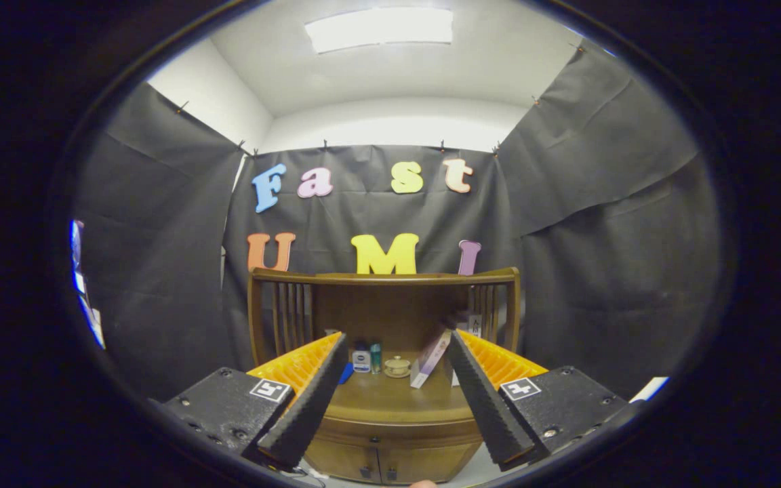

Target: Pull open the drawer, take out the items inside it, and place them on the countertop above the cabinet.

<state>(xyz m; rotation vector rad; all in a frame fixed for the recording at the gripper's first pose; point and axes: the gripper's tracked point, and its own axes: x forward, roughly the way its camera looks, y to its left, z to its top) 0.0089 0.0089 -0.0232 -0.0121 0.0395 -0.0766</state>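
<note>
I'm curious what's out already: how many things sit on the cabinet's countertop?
4 seen beyond the open gripper: white bottle, green bottle, small jar, leaning box. Others may hide behind the fingers.

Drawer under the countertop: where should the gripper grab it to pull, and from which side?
Take the drawer by its front, coming straight on from the gripper side, since it would slide out toward the camera. No handle is clear on it; the small dark knobs lower down seem to belong to the cabinet doors. The fingers are open, well short of the cabinet.
</note>
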